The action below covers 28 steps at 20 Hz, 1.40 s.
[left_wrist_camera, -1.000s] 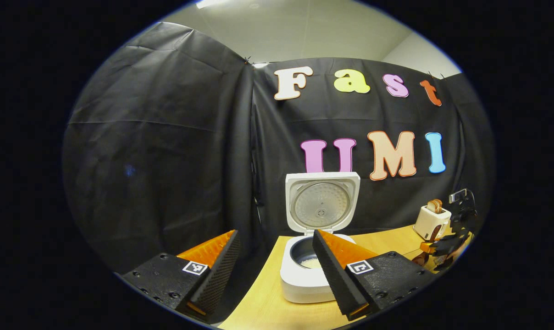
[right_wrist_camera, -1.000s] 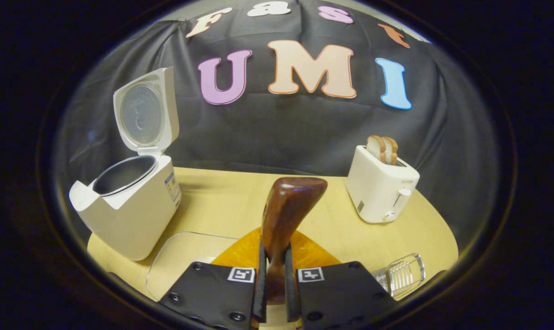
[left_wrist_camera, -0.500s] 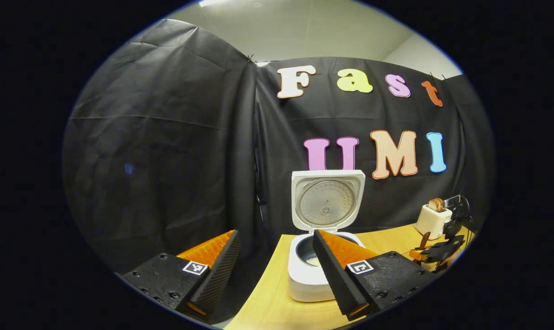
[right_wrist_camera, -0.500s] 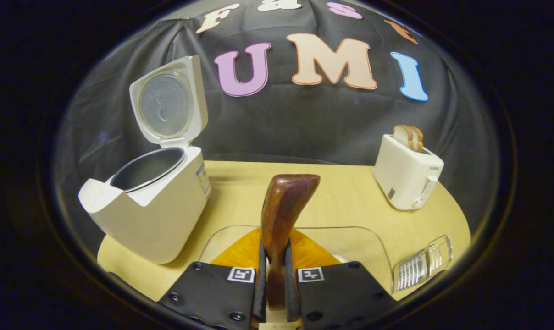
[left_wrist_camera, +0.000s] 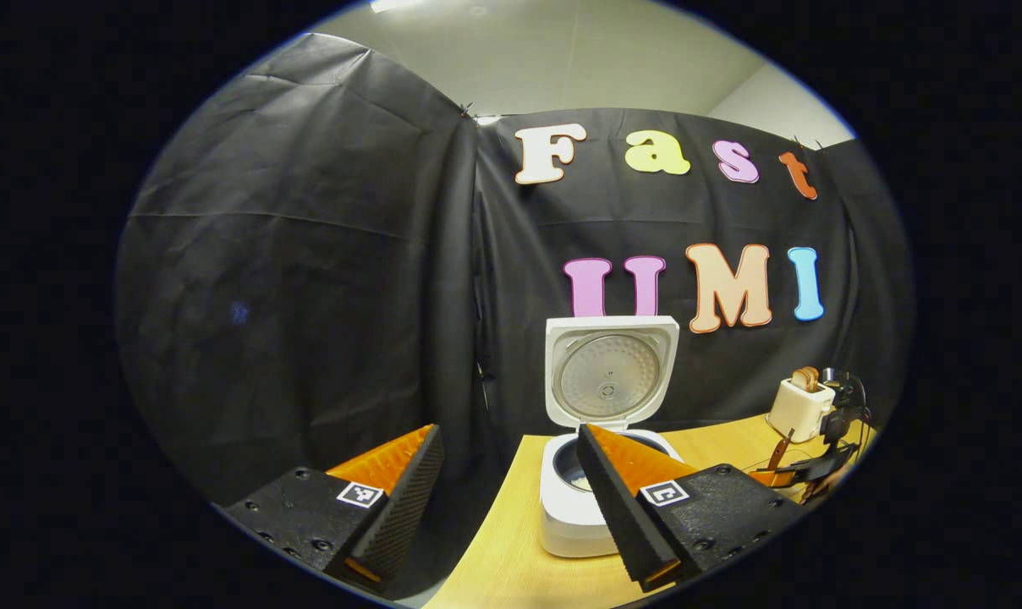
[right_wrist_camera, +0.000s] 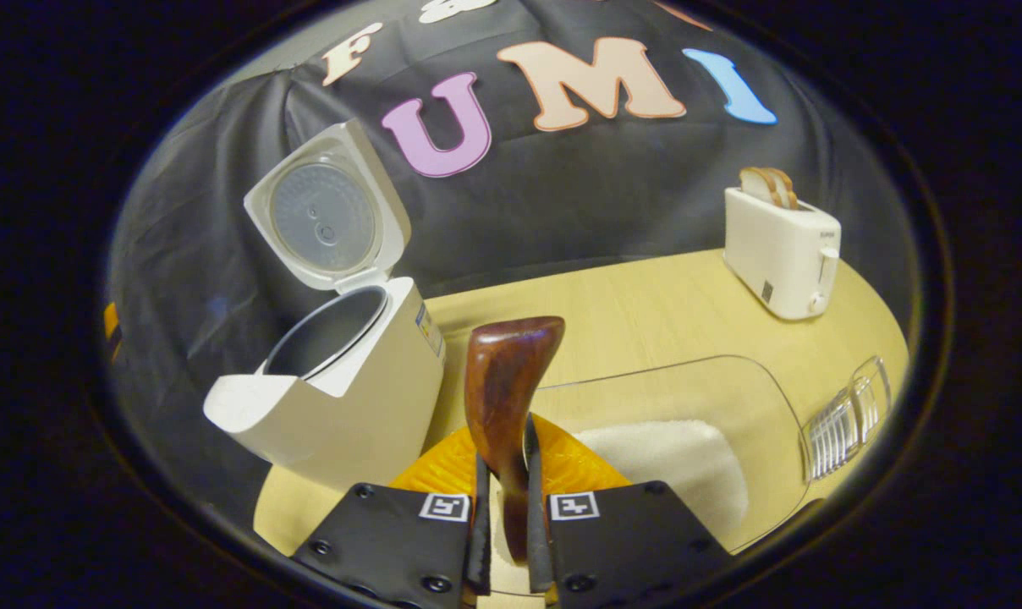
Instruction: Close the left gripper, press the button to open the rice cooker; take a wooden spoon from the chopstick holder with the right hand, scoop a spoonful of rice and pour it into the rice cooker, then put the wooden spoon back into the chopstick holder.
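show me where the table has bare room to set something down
The widest bare patch of table lies between the rice cooker and the toaster, behind the clear rice container. It is crowded near the front, where the cooker, the container, the ribbed clear holder and the wooden spoon sit close.

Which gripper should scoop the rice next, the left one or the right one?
The right gripper. It is shut on the wooden spoon beside the clear rice container. The left gripper is open, holding nothing, by the open rice cooker.
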Available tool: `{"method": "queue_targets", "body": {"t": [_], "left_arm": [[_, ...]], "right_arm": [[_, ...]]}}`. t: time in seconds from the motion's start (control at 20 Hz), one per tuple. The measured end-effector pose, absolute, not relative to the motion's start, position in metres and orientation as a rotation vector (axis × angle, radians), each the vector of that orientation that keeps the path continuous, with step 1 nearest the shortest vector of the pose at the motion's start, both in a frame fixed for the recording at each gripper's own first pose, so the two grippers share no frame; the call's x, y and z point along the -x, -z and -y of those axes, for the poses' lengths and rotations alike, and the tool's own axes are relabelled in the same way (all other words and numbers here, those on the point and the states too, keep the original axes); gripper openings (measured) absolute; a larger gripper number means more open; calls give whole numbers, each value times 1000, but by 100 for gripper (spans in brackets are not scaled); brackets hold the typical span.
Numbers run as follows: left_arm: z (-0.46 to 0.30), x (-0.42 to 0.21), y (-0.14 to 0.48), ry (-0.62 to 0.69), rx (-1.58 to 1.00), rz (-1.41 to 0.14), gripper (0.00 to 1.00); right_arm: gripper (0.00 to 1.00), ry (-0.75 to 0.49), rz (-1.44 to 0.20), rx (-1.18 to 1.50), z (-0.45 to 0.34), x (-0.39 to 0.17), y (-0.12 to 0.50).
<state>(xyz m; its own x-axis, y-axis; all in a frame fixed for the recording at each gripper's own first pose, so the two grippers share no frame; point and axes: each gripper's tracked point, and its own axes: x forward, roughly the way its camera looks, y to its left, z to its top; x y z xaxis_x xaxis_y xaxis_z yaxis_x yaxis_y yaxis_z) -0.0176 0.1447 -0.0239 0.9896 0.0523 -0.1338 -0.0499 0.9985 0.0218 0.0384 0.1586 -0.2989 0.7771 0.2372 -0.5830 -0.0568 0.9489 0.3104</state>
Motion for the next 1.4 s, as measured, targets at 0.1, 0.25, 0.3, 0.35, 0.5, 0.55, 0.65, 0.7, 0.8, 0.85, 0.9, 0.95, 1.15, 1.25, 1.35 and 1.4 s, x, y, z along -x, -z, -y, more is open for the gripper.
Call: {"method": "queue_targets", "body": {"t": [0.1, 0.25, 0.3, 0.35, 0.5, 0.55, 0.65, 0.7, 0.8, 0.85, 0.9, 0.95, 1.15, 1.25, 1.35, 1.4], "left_arm": [[-144, 16, 24, -47, -14, -134, 94], [-141, 17, 24, -41, -7, -133, 94], [-139, 17, 24, -37, -9, -134, 94], [-137, 16, 24, -31, -11, -136, 94], [-129, 15, 22, -9, -20, -141, 94], [-128, 13, 20, -3, -23, -138, 94], [-125, 13, 14, 6, -27, -126, 94], [-124, 12, 15, 9, -28, -127, 94], [-120, 11, 16, 19, -24, -128, 94], [-119, 10, 17, 22, -19, -130, 94], [-118, 10, 18, 26, -15, -132, 94], [-118, 9, 19, 28, -13, -133, 94], [-121, 7, 21, 32, -14, -137, 94], [-124, 7, 21, 30, -10, -137, 94], [-131, 10, 23, 21, -7, -140, 94], [-135, 10, 24, 16, -4, -139, 94]], "right_arm": [[19, -153, -686, -370, -151, -36, 302], [18, -120, -705, -520, -129, -35, 303], [18, -107, -701, -574, -121, -35, 301], [18, -95, -695, -631, -114, -36, 300], [17, -50, -685, -768, -93, -37, 296], [17, -36, -683, -797, -86, -36, 296], [17, -15, -671, -844, -73, -37, 291], [18, -9, -660, -871, -69, -38, 286], [17, -4, -648, -944, -65, -41, 277], [18, -5, -644, -983, -64, -44, 272], [19, -8, -641, -1017, -65, -44, 266], [19, -9, -637, -1046, -67, -47, 261], [17, -66, -617, -1096, -92, -62, 231], [18, -111, -599, -1085, -107, -71, 208], [18, -150, -579, -1085, -126, -80, 187], [16, -168, -572, -1090, -135, -86, 179]]}}
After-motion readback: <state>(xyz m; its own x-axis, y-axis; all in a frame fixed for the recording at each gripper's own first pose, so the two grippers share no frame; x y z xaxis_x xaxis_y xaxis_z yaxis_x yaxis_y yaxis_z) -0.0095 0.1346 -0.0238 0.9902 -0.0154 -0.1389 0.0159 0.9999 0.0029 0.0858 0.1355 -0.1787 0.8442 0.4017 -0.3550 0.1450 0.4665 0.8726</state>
